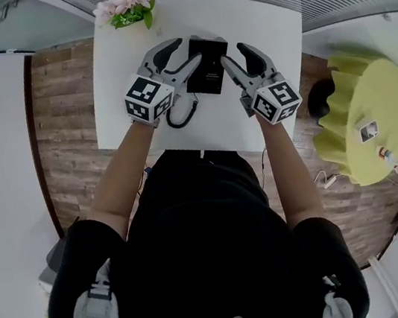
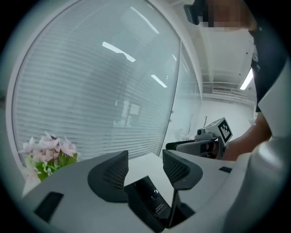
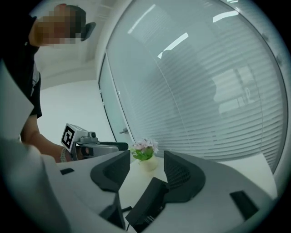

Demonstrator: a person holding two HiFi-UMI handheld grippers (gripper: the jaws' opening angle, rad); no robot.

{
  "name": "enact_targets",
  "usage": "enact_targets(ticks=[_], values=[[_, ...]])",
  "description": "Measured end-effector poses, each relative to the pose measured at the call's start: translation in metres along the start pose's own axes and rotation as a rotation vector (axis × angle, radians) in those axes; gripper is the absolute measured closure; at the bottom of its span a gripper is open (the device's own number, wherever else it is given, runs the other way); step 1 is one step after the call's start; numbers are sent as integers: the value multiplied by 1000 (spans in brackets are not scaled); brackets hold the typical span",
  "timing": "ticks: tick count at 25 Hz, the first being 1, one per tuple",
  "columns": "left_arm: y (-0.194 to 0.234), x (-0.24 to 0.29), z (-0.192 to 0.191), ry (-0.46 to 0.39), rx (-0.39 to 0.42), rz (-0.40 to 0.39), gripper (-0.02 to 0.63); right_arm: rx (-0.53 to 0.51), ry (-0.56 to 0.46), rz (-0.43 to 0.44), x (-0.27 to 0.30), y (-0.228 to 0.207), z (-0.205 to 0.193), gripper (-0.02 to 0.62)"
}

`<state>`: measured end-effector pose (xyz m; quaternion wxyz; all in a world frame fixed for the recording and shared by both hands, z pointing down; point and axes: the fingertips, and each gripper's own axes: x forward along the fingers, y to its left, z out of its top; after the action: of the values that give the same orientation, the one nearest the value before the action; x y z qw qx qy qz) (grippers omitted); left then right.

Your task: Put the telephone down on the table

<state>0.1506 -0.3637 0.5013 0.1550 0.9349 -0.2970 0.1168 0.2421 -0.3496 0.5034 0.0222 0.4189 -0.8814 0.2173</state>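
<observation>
One white table carries everything. At its middle lies the telephone, black, flat and glossy, apparently already set down. On either side, the left hand-held gripper and right hand-held gripper flank it, jaws spread wide and holding nothing. Its coiled cord trails toward the near edge.

The table is lying bare to the right of the telephone and along the far edge, while the flower pot is blocking the far left corner and the coiled cord is cluttering the near side beside the telephone.
</observation>
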Motion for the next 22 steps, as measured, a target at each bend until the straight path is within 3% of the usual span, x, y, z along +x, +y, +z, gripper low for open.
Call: enact_targets(ticks=[3,9,17,20,22], values=[[-19,-23,33,-47,63,-10,364,-83,-56,26,-16,30,32,354],[-56,-58,77,-140,87,-19,382,-257,-108,115,-41,90,81,373],[-91,-79,113,-181,203,-68,521,-313,-176,142,-65,119,120,502],[-96,-82,118,-204,219,-50,586,-331,-185,152,-69,125,120,552],[-96,-82,116,-212,216,-34,595,-341,-180,149,-70,127,115,565]])
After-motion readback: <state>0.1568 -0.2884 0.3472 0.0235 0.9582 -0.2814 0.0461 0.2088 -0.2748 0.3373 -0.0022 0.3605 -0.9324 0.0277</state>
